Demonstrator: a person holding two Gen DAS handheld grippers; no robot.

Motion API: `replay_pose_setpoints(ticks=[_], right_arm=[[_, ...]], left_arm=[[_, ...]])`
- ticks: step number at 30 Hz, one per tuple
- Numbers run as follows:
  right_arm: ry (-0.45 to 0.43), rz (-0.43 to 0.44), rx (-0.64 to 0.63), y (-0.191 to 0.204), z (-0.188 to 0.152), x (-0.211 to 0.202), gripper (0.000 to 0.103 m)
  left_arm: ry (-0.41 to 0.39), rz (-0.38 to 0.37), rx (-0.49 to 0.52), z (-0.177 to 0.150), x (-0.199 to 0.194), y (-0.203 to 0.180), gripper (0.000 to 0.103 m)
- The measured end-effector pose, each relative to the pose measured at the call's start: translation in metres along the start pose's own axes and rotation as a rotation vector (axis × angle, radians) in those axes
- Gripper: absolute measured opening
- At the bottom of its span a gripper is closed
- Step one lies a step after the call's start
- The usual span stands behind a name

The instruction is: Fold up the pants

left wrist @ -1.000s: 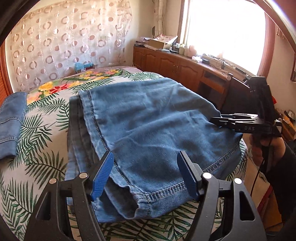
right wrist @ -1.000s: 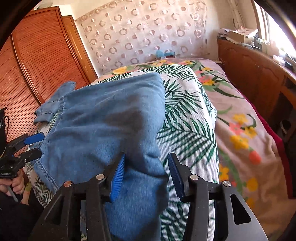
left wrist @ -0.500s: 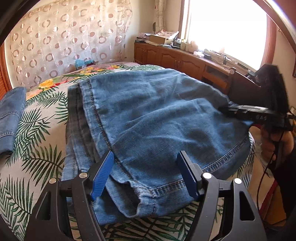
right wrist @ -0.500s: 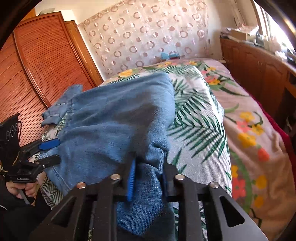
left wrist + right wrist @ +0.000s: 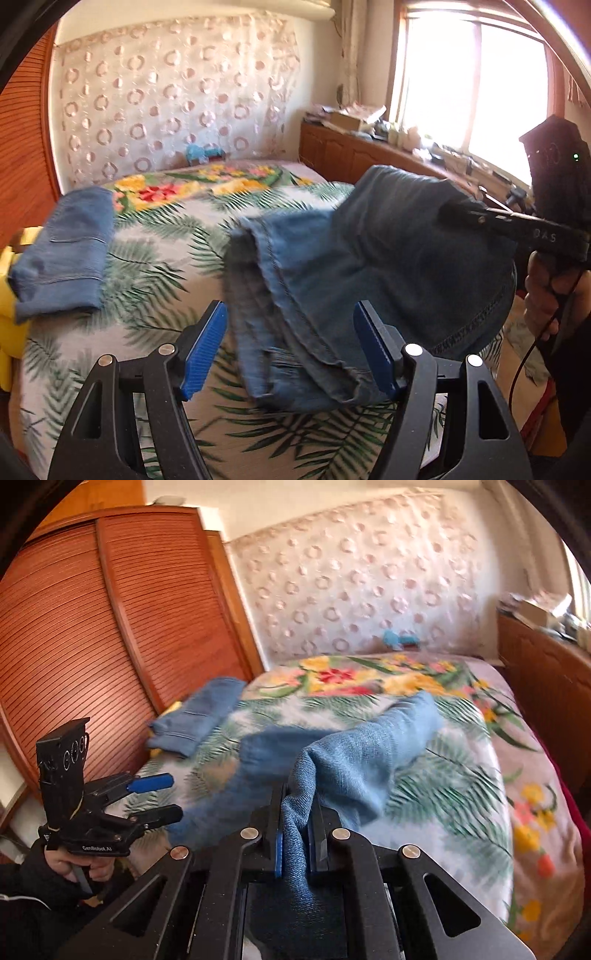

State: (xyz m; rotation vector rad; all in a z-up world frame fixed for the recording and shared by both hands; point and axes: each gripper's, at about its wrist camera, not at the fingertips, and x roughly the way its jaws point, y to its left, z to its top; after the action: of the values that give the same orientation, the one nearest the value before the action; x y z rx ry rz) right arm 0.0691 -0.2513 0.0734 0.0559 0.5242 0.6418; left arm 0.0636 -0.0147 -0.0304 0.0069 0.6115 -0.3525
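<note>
— On the bed w/ the palm-leaf cover, what are my grippers doing?
— My right gripper is clamping a bunch of the jeans, lifting that end off the cover. My left gripper is gaping wide, gripping nothing; the jeans' seam edge is lying btwn its fingers.
</note>
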Motion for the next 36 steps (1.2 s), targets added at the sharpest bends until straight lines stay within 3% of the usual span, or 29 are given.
replay_pose_setpoints(ticks=[6, 14, 19, 22, 25, 30, 32, 36], right_arm=[[0.034, 0.072, -0.064, 0.041, 0.016, 0.046, 0.008], [0.175, 0.187, -0.092, 0.087, 0.010, 0.124, 0.007], [0.280, 0.208, -0.093, 0.094, -0.011, 0.161, 0.007], [0.298, 0.186, -0.113, 0.097, -0.014, 0.167, 0.007], [0.290, 0.171, -0.119, 0.102, -0.003, 0.166, 0.013], [0.199, 0.153, -0.171, 0.107, 0.017, 0.120, 0.028], [0.161, 0.115, -0.180, 0.098, 0.025, 0.106, 0.043], [0.123, -0.038, -0.204, 0.074, 0.029, 0.103, 0.053]], left_arm=[[-0.049, 0.059, -0.043, -0.001, -0.031, 0.032, 0.072], [-0.086, 0.130, -0.096, -0.011, -0.055, 0.067, 0.072], [-0.090, 0.143, -0.122, -0.014, -0.056, 0.079, 0.072], [-0.089, 0.142, -0.127, -0.015, -0.055, 0.083, 0.072], [-0.084, 0.135, -0.122, -0.016, -0.054, 0.080, 0.072], [-0.074, 0.109, -0.111, -0.014, -0.046, 0.073, 0.072], [-0.068, 0.096, -0.102, -0.012, -0.042, 0.068, 0.072], [-0.025, 0.046, -0.088, -0.011, -0.021, 0.056, 0.072]])
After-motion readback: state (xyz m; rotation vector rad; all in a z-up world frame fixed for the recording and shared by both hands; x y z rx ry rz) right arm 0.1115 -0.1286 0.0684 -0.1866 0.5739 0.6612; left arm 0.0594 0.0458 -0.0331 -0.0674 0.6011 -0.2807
